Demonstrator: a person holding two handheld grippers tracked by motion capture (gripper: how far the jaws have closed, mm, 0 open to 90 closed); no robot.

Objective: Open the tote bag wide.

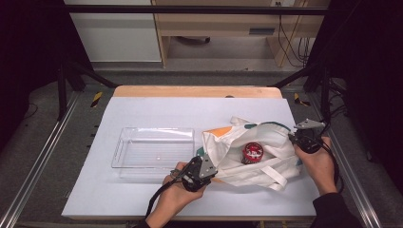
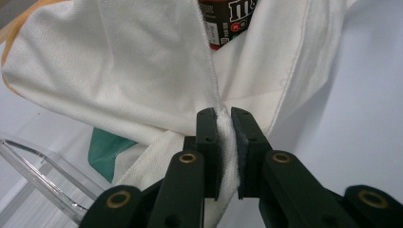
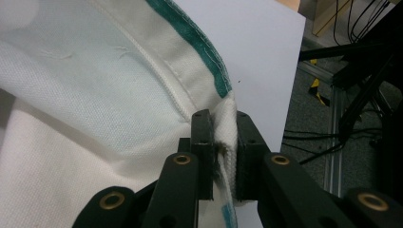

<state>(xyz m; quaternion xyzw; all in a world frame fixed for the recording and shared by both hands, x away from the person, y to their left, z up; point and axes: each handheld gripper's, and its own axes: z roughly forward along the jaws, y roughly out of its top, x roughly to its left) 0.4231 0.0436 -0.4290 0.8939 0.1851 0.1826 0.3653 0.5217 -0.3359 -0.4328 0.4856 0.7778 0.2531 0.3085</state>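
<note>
A white cloth tote bag (image 1: 266,142) with orange and green patches lies on the white table, its mouth held wide. Inside it stands a red-lidded dark jar (image 1: 252,151), its label also visible in the left gripper view (image 2: 228,21). My left gripper (image 1: 205,164) is shut on the bag's near left rim (image 2: 226,137). My right gripper (image 1: 295,137) is shut on the bag's right rim, by the green-trimmed edge (image 3: 227,121). The bag's straps (image 1: 273,175) trail toward the front edge.
A clear plastic tray (image 1: 153,147) sits left of the bag, its corner close to my left gripper (image 2: 33,166). The table's right edge (image 3: 290,95) drops to a metal frame rail and cables.
</note>
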